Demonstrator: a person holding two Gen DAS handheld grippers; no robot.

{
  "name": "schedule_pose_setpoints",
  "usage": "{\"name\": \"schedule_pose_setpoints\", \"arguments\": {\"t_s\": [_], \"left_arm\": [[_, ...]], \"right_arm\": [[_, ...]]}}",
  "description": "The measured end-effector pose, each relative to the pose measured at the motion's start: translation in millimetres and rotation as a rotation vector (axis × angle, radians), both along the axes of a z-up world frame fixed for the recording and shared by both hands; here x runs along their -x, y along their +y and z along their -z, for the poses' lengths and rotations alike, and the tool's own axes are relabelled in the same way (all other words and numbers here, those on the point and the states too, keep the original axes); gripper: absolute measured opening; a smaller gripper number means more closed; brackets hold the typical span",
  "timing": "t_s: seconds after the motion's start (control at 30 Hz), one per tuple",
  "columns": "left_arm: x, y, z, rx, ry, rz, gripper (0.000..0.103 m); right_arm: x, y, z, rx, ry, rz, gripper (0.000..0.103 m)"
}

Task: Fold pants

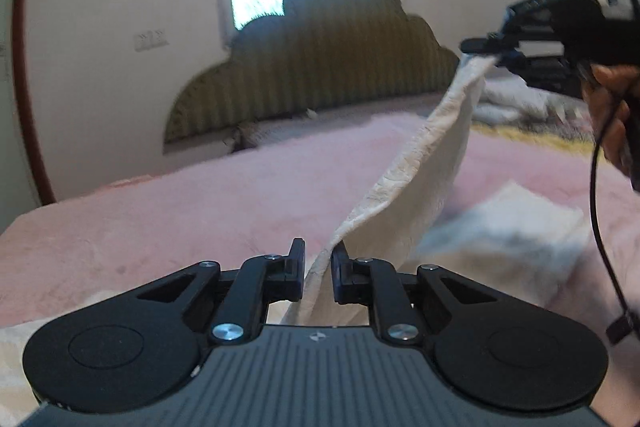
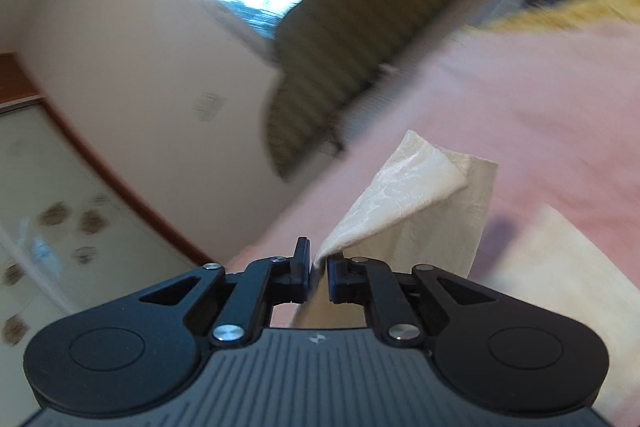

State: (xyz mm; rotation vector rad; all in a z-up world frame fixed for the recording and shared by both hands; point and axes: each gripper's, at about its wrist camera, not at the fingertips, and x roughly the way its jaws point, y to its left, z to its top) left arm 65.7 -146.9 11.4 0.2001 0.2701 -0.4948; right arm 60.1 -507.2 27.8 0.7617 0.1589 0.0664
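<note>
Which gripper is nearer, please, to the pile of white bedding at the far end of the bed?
Right. The right gripper is lifted close in front of the white bedding pile; the left gripper holds the cream pants at the near end.

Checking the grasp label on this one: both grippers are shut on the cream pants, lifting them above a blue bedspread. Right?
Not quite. The bedspread is pink, not blue, as the left wrist view shows. The rest holds: the left gripper and right gripper are each shut on the cream pants, lifted above the bed.
</note>
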Motion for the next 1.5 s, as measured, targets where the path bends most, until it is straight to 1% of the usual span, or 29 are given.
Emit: {"name": "schedule_pose_setpoints", "arguments": {"t_s": [0.03, 0.07, 0.1, 0.13, 0.2, 0.23, 0.27, 0.3, 0.33, 0.43, 0.5, 0.6, 0.73, 0.87, 0.93, 0.97, 1.0, 1.03, 1.07, 1.1, 1.13, 1.17, 1.2, 1.23, 1.3, 1.37, 1.4, 1.43, 1.5], "left_arm": [[2.3, 4.4, -5.1, 0.03, -0.021, 0.001, 0.017], [4.5, 4.7, -7.1, 0.03, -0.025, 0.019, 0.019], [6.9, -2.4, -4.3, -0.023, -0.007, 0.057, 0.021], [9.6, -11.0, 3.6, -0.088, 0.027, 0.102, 0.02], [13.5, -25.3, 26.1, -0.169, 0.132, 0.188, 0.023], [13.0, -30.7, 39.1, -0.186, 0.206, 0.22, 0.023], [12.1, -33.7, 47.6, -0.191, 0.261, 0.235, 0.023], [11.6, -35.6, 52.6, -0.19, 0.29, 0.239, 0.022], [11.6, -36.4, 55.0, -0.194, 0.291, 0.238, 0.022], [9.3, -36.9, 49.9, -0.186, 0.275, 0.232, 0.022], [4.6, -34.0, 47.0, -0.173, 0.277, 0.224, 0.023], [3.4, -28.4, 48.0, -0.166, 0.299, 0.23, 0.023], [7.0, -27.2, 51.6, -0.188, 0.303, 0.249, 0.022], [6.4, -27.7, 53.4, -0.196, 0.317, 0.267, 0.02], [5.2, -26.2, 51.5, -0.198, 0.336, 0.292, 0.021], [3.7, -23.9, 49.6, -0.186, 0.351, 0.298, 0.027], [1.0, -20.6, 47.5, -0.165, 0.379, 0.308, 0.027], [-2.2, -17.3, 45.4, -0.143, 0.411, 0.315, 0.033], [-5.5, -13.8, 43.0, -0.12, 0.445, 0.318, 0.04], [-8.6, -10.0, 40.4, -0.094, 0.473, 0.322, 0.043], [-11.7, -5.4, 36.8, -0.066, 0.495, 0.323, 0.049], [-14.4, -0.6, 32.4, -0.043, 0.515, 0.323, 0.055], [-17.0, 4.8, 27.6, -0.019, 0.53, 0.328, 0.058], [-19.7, 11.5, 22.1, 0.012, 0.541, 0.331, 0.063], [-25.2, 26.1, 10.8, 0.064, 0.556, 0.313, 0.064], [-32.1, 44.2, 0.6, 0.117, 0.569, 0.287, 0.065], [-36.8, 54.5, -3.4, 0.137, 0.57, 0.261, 0.066], [-41.9, 63.3, -6.1, 0.137, 0.571, 0.227, 0.067], [-55.6, 78.2, -7.7, 0.08, 0.567, 0.12, 0.067]], "right_arm": [[7.0, 5.4, -8.0, 0.031, -0.063, -0.005, 0.009], [15.9, 8.7, -11.4, 0.059, -0.095, 0.008, 0.009], [25.6, 8.2, -8.4, 0.077, -0.08, 0.037, 0.009], [32.6, 4.1, 1.3, 0.07, -0.038, 0.068, 0.009], [45.4, -16.5, 40.4, -0.014, 0.134, 0.146, 0.009], [52.2, -25.8, 60.2, -0.053, 0.228, 0.195, 0.009], [61.2, -33.1, 78.5, -0.09, 0.296, 0.236, 0.009], [71.0, -38.5, 95.7, -0.134, 0.329, 0.25, 0.009], [78.6, -40.9, 107.6, -0.169, 0.347, 0.258, 0.009], [89.9, -42.0, 122.1, -0.191, 0.366, 0.278, 0.009], [91.1, -43.0, 123.4, -0.201, 0.361, 0.276, 0.009], [94.3, -39.1, 122.0, -0.164, 0.37, 0.274, 0.009], [101.2, -38.7, 121.8, -0.131, 0.39, 0.279, 0.009], [103.9, -46.8, 132.5, -0.177, 0.409, 0.28, 0.009], [103.9, -45.0, 127.1, -0.156, 0.431, 0.28, 0.01], [105.1, -43.8, 122.5, -0.145, 0.445, 0.296, 0.01], [106.7, -42.0, 117.3, -0.135, 0.454, 0.328, 0.013], [110.3, -39.2, 111.8, -0.113, 0.46, 0.384, 0.015], [116.5, -36.1, 104.3, -0.069, 0.463, 0.482, 0.022], [122.6, -30.7, 95.9, -0.016, 0.46, 0.589, 0.032], [126.5, -23.0, 86.0, 0.046, 0.442, 0.679, 0.033], [125.3, -12.5, 74.7, 0.124, 0.391, 0.704, 0.033], [117.1, -2.7, 64.6, 0.195, 0.337, 0.638, 0.033], [100.4, 8.1, 55.5, 0.266, 0.313, 0.521, 0.034], [45.7, 40.4, 43.1, 0.419, 0.355, 0.201, 0.045], [-2.0, 78.7, 44.9, 0.489, 0.376, -0.071, 0.045], [-21.1, 97.6, 48.1, 0.512, 0.396, -0.171, 0.045], [-38.0, 117.4, 51.8, 0.548, 0.424, -0.264, 0.045], [-58.9, 155.0, 60.1, 0.641, 0.463, -0.412, 0.045]]}}
